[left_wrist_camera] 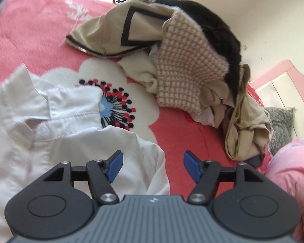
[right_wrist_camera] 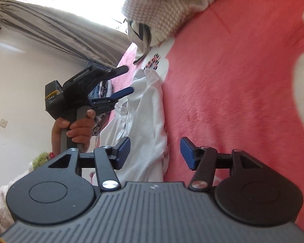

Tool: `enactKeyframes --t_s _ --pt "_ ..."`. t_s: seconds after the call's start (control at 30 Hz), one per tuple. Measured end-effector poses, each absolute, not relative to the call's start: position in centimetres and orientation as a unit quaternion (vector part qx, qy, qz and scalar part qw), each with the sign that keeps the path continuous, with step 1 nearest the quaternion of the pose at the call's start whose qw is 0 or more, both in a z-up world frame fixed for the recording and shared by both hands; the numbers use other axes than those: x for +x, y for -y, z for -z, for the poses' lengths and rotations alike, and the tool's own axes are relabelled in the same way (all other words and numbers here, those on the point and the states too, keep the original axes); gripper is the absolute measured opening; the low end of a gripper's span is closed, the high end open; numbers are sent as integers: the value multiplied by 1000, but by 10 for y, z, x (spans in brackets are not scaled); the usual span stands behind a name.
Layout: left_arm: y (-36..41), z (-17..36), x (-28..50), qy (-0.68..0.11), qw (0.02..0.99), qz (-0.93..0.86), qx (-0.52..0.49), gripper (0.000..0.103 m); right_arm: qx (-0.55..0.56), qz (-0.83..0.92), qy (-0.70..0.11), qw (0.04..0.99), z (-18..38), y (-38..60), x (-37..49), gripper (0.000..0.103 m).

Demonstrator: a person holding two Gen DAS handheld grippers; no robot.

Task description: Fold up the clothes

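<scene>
The white collared shirt (left_wrist_camera: 75, 141) is lying flat on the pink flowered blanket (left_wrist_camera: 30, 32), its collar and top button lying toward the blanket's left side as the left wrist view shows it. The left gripper (left_wrist_camera: 153, 165) is hovering just above the shirt's shoulder edge, its blue-padded jaws standing apart with nothing pinched between them; one pad is hanging over white cloth, the other over bare blanket. In the right wrist view the same shirt (right_wrist_camera: 146, 109) is stretching away in a long strip, and the right gripper (right_wrist_camera: 155, 154) is hanging over its near end, jaws likewise spread and holding nothing, one pad over the shirt and the other over pink. Farther along that strip, a hand (right_wrist_camera: 75, 129) is gripping the handle of the left gripper (right_wrist_camera: 125, 79), whose fingers are pointing at the collar end. Beyond the shirt, a heap of unfolded clothes (left_wrist_camera: 182, 64) is sitting toward the blanket's far edge, well apart from both tongs.
</scene>
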State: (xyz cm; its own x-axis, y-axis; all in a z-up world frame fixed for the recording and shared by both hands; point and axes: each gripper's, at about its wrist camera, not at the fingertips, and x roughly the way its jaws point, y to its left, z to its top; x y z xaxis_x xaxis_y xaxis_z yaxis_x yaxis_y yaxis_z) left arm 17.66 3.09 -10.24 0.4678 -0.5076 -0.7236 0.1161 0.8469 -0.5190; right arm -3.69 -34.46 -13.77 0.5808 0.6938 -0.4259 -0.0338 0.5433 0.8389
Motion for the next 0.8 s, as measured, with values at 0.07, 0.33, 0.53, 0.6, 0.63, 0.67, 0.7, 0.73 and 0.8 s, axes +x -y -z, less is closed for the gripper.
enactKeyframes --t_s 0.07,0.33,0.53,0.6,0.63,0.67,0.7,0.73,0.8 --pt "-41 73 168 -478 841 193 -167 67 411 -229 -402 786 130 354 -53 56" --pt "-83 -48 121 -460 867 183 -58 68 396 -227 -483 747 132 354 -114 56" --pt "-65 -33 27 -502 816 267 105 68 416 -205 -535 706 153 350 -162 55" --pt "-49 -3 -19 -511 783 324 143 65 413 -200 -550 698 156 351 -176 55" --pt "-41 13 -42 -513 766 353 160 64 411 -196 -555 696 156 351 -181 53" --pt "-32 29 -64 -515 748 380 176 60 407 -191 -563 693 158 349 -183 50" --pt "-22 45 -84 -517 728 408 191 54 398 -192 -570 693 158 346 -185 47" --pt "-14 59 -103 -515 708 436 210 52 377 -193 -577 698 156 341 -186 40" --pt "-2 81 -135 -512 673 474 247 50 337 -196 -580 715 150 332 -186 27"
